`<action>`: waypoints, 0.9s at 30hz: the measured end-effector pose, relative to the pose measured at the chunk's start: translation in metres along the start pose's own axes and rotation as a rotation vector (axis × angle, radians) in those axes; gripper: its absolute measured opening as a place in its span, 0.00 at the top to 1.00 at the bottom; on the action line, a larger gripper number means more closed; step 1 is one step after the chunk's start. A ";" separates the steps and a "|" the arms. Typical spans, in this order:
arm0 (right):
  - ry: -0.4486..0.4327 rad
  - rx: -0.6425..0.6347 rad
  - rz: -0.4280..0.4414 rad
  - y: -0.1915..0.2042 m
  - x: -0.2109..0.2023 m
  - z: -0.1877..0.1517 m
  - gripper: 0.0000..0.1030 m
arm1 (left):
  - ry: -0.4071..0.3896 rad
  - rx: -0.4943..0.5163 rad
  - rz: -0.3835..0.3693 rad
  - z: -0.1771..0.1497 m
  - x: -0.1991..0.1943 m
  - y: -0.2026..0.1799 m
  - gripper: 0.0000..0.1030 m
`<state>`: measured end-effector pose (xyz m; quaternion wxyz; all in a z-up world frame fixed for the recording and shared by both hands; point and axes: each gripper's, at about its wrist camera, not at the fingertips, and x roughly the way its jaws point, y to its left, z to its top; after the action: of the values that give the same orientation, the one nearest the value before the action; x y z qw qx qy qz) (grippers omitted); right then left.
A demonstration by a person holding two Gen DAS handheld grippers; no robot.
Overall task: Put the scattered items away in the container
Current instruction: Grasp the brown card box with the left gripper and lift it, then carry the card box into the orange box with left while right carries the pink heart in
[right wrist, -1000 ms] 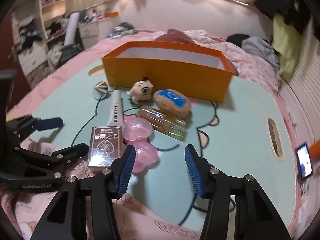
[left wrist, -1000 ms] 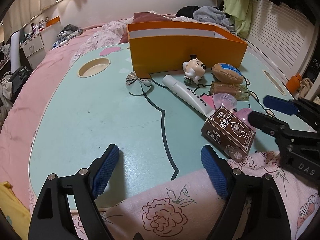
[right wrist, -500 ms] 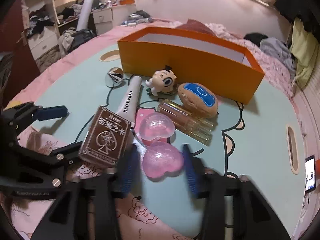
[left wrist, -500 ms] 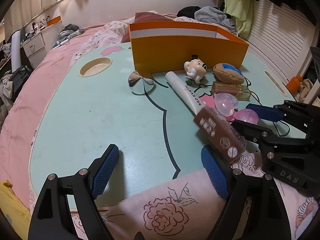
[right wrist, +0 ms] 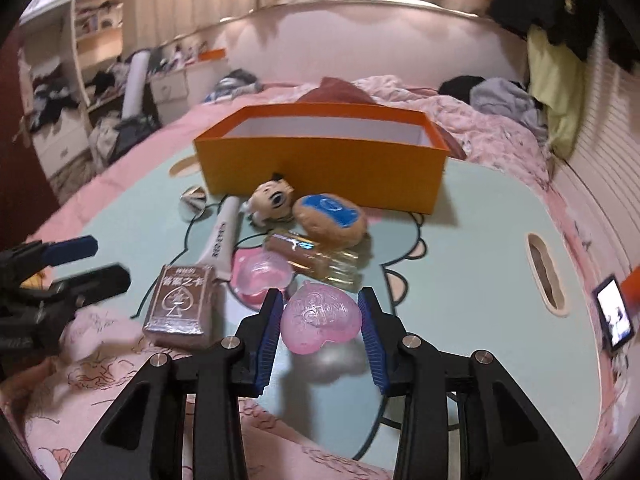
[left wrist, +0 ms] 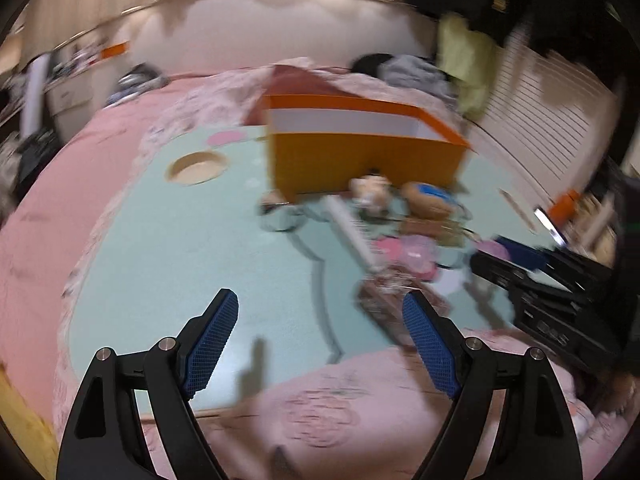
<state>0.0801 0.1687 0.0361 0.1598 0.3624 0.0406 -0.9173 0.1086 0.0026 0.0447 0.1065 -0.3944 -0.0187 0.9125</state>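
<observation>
The right gripper [right wrist: 320, 322] is pinching a pink heart case [right wrist: 320, 322] above the table's [right wrist: 460, 280] near edge; the left gripper [left wrist: 320, 332] is hanging spread, empty.

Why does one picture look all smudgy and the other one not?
Left wrist view: motion blur smears the orange box and toys, though its own left gripper stays sharp. Right wrist view: mostly crisp, the pink heart clear between the right gripper; fisheye bends the edges.
</observation>
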 end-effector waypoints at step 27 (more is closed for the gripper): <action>-0.015 0.007 0.008 -0.002 -0.007 -0.004 0.64 | -0.092 0.028 -0.015 0.007 -0.012 -0.016 0.34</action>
<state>0.0864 0.1729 0.0380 0.1628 0.3560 0.0348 -0.9195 0.1142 0.0159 0.0595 0.1176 -0.3505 -0.0139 0.9290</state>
